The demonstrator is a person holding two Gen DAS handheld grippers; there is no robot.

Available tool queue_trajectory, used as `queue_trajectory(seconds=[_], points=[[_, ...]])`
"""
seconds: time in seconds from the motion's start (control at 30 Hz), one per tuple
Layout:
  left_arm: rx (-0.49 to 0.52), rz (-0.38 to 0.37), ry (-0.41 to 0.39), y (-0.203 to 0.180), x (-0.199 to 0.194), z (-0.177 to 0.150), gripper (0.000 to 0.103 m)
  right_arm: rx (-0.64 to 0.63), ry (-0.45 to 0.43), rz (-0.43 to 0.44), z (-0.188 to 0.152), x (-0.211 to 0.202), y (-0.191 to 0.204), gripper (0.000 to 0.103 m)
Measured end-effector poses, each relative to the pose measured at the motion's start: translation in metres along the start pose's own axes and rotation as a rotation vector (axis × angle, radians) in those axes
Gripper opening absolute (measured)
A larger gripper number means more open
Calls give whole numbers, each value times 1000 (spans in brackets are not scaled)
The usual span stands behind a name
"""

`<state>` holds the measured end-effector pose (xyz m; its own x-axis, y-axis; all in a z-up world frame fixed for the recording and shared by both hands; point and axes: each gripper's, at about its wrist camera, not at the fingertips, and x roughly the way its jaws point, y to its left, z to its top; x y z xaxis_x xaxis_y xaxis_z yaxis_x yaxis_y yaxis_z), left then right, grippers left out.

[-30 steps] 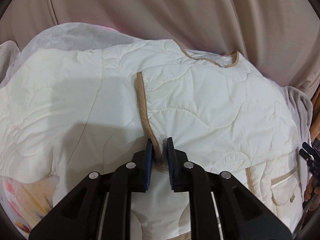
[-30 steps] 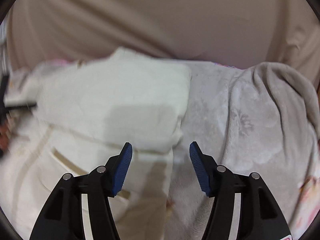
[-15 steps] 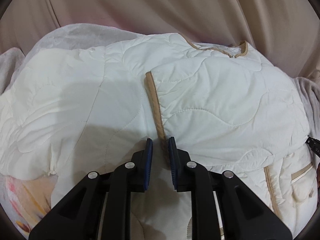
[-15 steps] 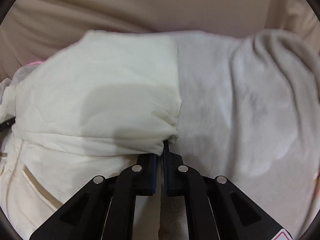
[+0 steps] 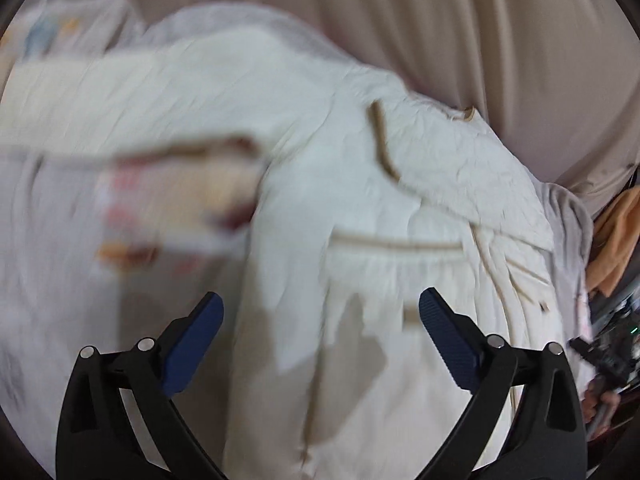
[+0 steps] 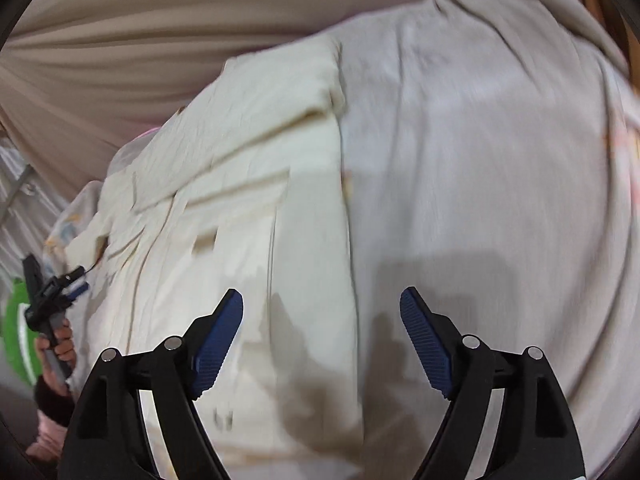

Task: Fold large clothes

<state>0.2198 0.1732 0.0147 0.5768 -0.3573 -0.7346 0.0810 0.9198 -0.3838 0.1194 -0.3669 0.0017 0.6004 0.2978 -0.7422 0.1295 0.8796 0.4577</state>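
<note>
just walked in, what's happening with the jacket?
A person with a handheld gripper in each hand is folding a cream quilted jacket with tan trim, laid on a grey blanket. Both grippers have just been opening: the left gripper and the right gripper stand open above the cloth with nothing pinched between their pads. The jacket lies loose, partly folded. Both views are motion-blurred, so finer detail is unclear.

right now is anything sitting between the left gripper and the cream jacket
Nothing visible. The left gripper, whose jaws have just been opening, hangs open over the cream jacket with only air between its fingers and the fabric.
</note>
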Motion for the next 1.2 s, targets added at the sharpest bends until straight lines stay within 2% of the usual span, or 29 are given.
queue_trajectory(seconds=[0.07, 0.13, 0.17, 0.2, 0.27, 0.3, 0.4, 0.5, 0.67, 0.73, 0.83, 0.9, 0.93, 0.97, 1.0, 1.03, 1.07, 1.1, 1.2], points=[[-78, -41, 58, 21, -4, -24, 95, 25, 13, 29, -22, -2, -5, 79], [-101, -63, 95, 29, -1, -40, 85, 21, 7, 42, -29, 6, -1, 73], [-49, -15, 62, 23, -6, -45, 70, 12, -5, 51, -31, 8, 2, 46], [-3, 12, 63, 16, -7, -48, 51, 1, -4, 46, -31, 10, 5, 20], [20, -8, 80, 4, -13, -57, 27, -16, -24, 29, -31, 5, 17, 11], [35, 8, 69, -1, -20, -60, 17, -26, -47, 23, -34, -3, 24, 9], [104, 45, 29, -11, -50, -75, 9, -88, -142, 41, -49, -49, 41, 7], [123, 12, 38, -8, -85, -99, 9, -128, -185, 29, -77, -90, 52, 7], [166, -9, 104, -3, -129, -177, 9, -116, -162, -53, -159, -143, 42, 7], [120, -39, 137, 12, -134, -206, 10, -73, -122, -93, -191, -146, 26, 7], [51, -79, 135, 30, -138, -223, 19, -39, -36, -199, -223, -129, 5, 14], [16, -109, 106, 37, -146, -216, 21, -10, -34, -228, -227, -129, -4, 27], [-2, -120, 91, 39, -153, -208, 23, 17, -50, -223, -223, -136, -7, 27], [-14, -133, 58, 41, -163, -198, 29, 29, -91, -219, -217, -147, -6, 27], [-14, -140, 13, 42, -174, -189, 44, 22, -145, -228, -208, -161, -1, 28], [-15, -132, -38, 43, -183, -176, 54, 5, -189, -247, -199, -171, 9, 29], [-18, -105, -109, 46, -194, -159, 68, -22, -234, -260, -187, -179, 19, 31], [-15, -68, -171, 46, -200, -143, 73, -62, -283, -256, -171, -186, 32, 31], [-52, 63, -284, 64, -193, -85, 75, -177, -355, -208, -128, -180, 71, 31]])
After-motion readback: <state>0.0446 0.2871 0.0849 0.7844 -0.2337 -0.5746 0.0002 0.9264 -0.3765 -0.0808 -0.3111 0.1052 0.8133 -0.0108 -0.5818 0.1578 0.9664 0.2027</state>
